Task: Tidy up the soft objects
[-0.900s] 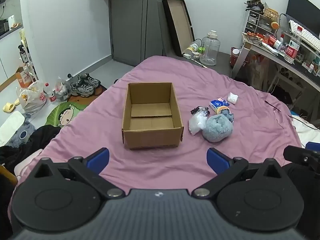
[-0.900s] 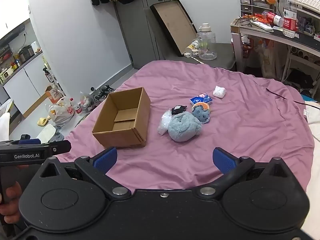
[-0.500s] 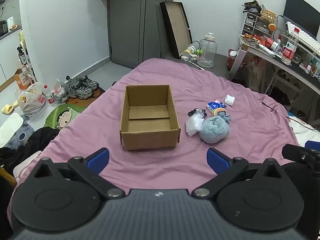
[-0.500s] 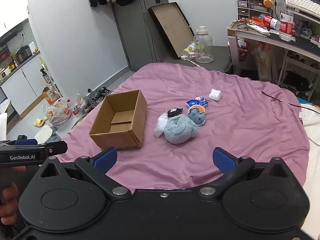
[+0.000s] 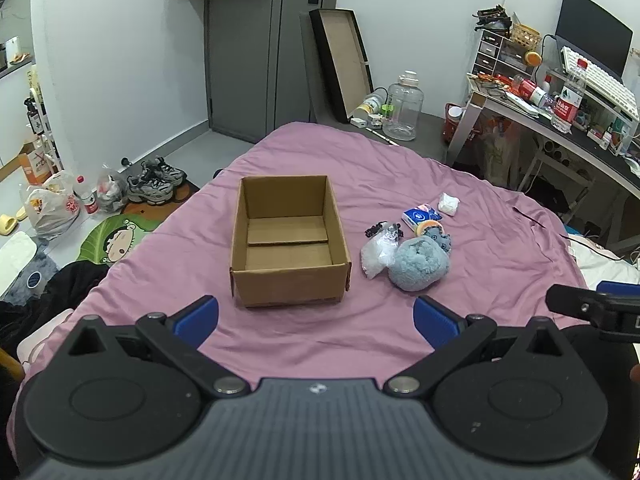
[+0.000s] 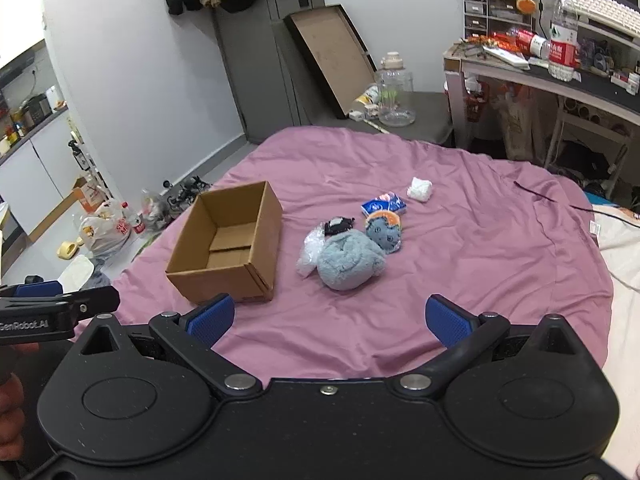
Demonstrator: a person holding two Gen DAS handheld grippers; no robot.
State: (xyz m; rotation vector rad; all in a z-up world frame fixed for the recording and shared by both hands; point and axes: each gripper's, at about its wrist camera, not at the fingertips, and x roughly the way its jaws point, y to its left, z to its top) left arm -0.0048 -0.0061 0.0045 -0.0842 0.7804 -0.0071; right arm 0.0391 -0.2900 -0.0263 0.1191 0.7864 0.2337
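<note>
1. Cardboard box [image 5: 288, 240] sits open-topped on the purple bedsheet [image 5: 460, 320], centre of the left wrist view; interior shows only its bottom flaps; in the right wrist view the same box [image 6: 230, 244] lies left of centre

2. Left gripper [image 5: 316, 320] occupies the lower part of its frame, fingers spread wide, blue pads [image 5: 196, 318] apart and holding nothing; it is held above the near edge of the sheet, short of the box

3. Right gripper [image 6: 328, 318] likewise fills the lower part of its frame, fingers spread wide, blue pads [image 6: 448, 320] pinching nothing; it sits short of the soft items

4. Soft items are clustered right of the box, apart from it:
   - blue fluffy plush [image 5: 418, 266], nearest the cameras; [image 6: 350, 262] in the right wrist view
   - clear plastic bag [image 5: 376, 252] touching the plush on its left side
   - small black item [image 5: 374, 230] at the far end of the bag; kind cannot be told
   - round blue-faced toy with orange rim [image 6: 382, 230] touching the plush at its far right
   - blue tissue pack [image 5: 420, 216] just beyond the toy
   - white crumpled wad [image 5: 448, 203] beyond the pack, a little apart

5. Desk [image 5: 568, 136] with clutter stands at upper right of the frame; shoes [image 5: 156, 180] and bags on the floor at left
</note>
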